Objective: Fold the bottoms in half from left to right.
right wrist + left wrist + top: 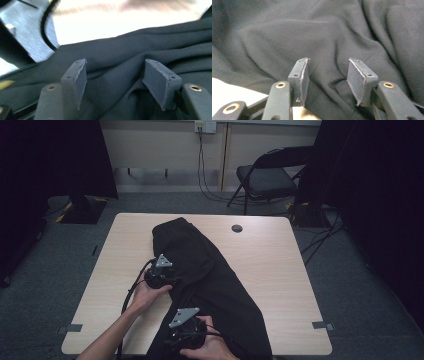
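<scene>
A black garment [210, 275] lies rumpled across the light wooden table [280, 270], running from the far middle to the near edge. My left gripper [167, 279] rests at the garment's left edge. In the left gripper view its jaws [328, 72] stand open over folds of the black cloth [324, 32], and the pads press on nothing. My right gripper [181, 332] is near the table's front edge, over the garment's lower part. In the right gripper view it [115, 75] is open, with creased cloth [120, 55] behind and below the pads and none pinched.
A round cable hole [237, 228] sits in the tabletop at the far middle. A black folding chair [267, 177] stands behind the table on grey carpet, with cables running to a wall socket [205, 126]. Dark curtains hang at both sides. Bare tabletop lies right of the garment.
</scene>
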{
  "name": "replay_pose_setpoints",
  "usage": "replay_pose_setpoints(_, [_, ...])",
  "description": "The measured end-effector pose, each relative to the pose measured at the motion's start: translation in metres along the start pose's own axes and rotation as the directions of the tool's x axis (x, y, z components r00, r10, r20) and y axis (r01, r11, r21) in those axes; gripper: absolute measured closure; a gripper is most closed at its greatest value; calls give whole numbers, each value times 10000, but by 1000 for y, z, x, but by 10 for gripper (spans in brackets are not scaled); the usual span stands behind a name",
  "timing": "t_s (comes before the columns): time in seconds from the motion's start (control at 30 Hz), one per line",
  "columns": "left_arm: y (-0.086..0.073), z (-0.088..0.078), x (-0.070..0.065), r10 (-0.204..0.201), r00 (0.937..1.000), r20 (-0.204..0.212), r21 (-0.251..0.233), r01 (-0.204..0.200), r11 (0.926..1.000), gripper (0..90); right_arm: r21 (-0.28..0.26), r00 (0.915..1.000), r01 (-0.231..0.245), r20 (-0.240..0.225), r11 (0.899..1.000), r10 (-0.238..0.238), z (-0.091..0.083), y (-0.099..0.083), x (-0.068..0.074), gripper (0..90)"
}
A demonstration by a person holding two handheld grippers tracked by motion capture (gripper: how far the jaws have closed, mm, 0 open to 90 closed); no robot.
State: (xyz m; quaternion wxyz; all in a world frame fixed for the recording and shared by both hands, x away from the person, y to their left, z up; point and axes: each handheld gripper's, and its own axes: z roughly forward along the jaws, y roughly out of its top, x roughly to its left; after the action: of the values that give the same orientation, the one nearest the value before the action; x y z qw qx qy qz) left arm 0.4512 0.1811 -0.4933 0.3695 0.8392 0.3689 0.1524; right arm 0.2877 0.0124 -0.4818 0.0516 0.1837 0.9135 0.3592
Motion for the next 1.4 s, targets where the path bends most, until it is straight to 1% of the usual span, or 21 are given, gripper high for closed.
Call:
replay_pose_setpoints(0.03, [0, 0, 1, -23, 10000, -15, -13, 23, 10000, 505, 234, 9996, 269, 18, 9994, -270, 4, -2, 3, 282])
replay_pose_setpoints(0.1, [0, 1, 1, -55, 10000, -41, -24, 55, 10000, 501, 78, 9982, 528, 272, 9986, -530, 7, -6, 7, 306])
replay_pose_setpoints(0.17, [0, 1, 0, -61, 10000, -79, -24, 61, 10000, 499, -115, 9980, 401, 493, 9991, -395, 5, -7, 8, 563])
replay_pose_setpoints(0.27, [0, 1, 0, -74, 9999, -76, -13, 74, 10000, 498, -237, 9966, 357, 756, 9991, -338, 2, -9, 3, 849])
replay_pose_setpoints(0.3, [0, 1, 0, -74, 9999, -78, -16, 74, 10000, 498, -221, 9943, 427, 986, 9988, -403, 1, -9, 2, 864])
replay_pose_setpoints(0.4, [0, 0, 1, -33, 10000, -55, -10, 33, 10000, 497, -482, 9961, 121, 877, 9988, -78, -14, -10, -1, 873])
replay_pose_setpoints(0.5, [-1, 0, 2, -73, 9999, 73, -38, 73, 10000, 494, -1377, 9964, -317, 736, 9900, 422, -53, -6, -5, 874])
replay_pose_setpoints(0.53, [-1, 0, 2, -96, 9999, 138, -30, 96, 9999, 494, -1677, 9941, -307, 970, 9854, 475, -69, -6, -7, 874])
replay_pose_setpoints(0.67, [2, 1, -4, 59, 9995, 308, 110, -63, 9999, 491, -2749, 9742, -1037, 1656, 9559, 1534, -128, -19, -27, 873])
replay_pose_setpoints(0.77, [4, 4, -8, 16, 9997, 230, 102, -19, 9999, 490, -2643, 9537, -1555, 2109, 9518, 2143, -140, -38, -43, 863])
replay_pose_setpoints(0.83, [4, 4, -8, 24, 9999, 126, 51, -24, 10000, 490, -2305, 9524, -1836, 1990, 9556, 2310, -140, -53, -51, 823])
replay_pose_setpoints(0.87, [4, 5, -8, -31, 10000, 85, 2, 31, 10000, 491, -2250, 9435, -1861, 2306, 9564, 2379, -141, -61, -52, 794])
replay_pose_setpoints(0.97, [4, 5, -7, -46, 9999, 90, -18, 46, 10000, 491, -2144, 9088, -2839, 2507, 9346, 3336, -150, -85, -61, 800])
replay_pose_setpoints(1.0, [4, 6, -7, -39, 10000, 84, -46, 39, 10000, 490, -2079, 8965, -2926, 2798, 9333, 3434, -155, -92, -64, 816])
replay_pose_setpoints(1.07, [5, 6, -7, -76, 10000, 58, -34, 76, 10000, 491, -1943, 8430, -3293, 3803, 9240, 3804, -165, -99, -68, 761])
replay_pose_setpoints(1.1, [5, 6, -7, -69, 10000, 31, -18, 69, 10000, 490, -2003, 8246, -3431, 4035, 9177, 3964, -169, -100, -69, 754])
replay_pose_setpoints(1.13, [5, 6, -7, -83, 10000, 18, -2, 83, 10000, 490, -2108, 8426, -3202, 3822, 9236, 3794, -172, -98, -68, 750])
replay_pose_setpoints(1.2, [5, 6, -7, -96, 9999, 60, -36, 96, 9999, 490, -2365, 8946, -2754, 2918, 9318, 3385, -167, -87, -58, 732])
replay_pose_setpoints(1.27, [5, 6, -6, -24, 10000, 85, 8, 24, 10000, 490, -2198, 9472, -2254, 1785, 9492, 2663, -144, -67, -41, 691])
replay_pose_setpoints(1.3, [5, 6, -6, -16, 10000, 77, 17, 16, 10000, 490, -1977, 9607, -2077, 1432, 9580, 2378, -130, -58, -34, 660])
replay_pose_setpoints(1.4, [5, 6, -6, -20, 10000, 69, 20, 20, 10000, 490, -1160, 9828, -1582, 774, 9806, 1678, -85, -33, -21, 532])
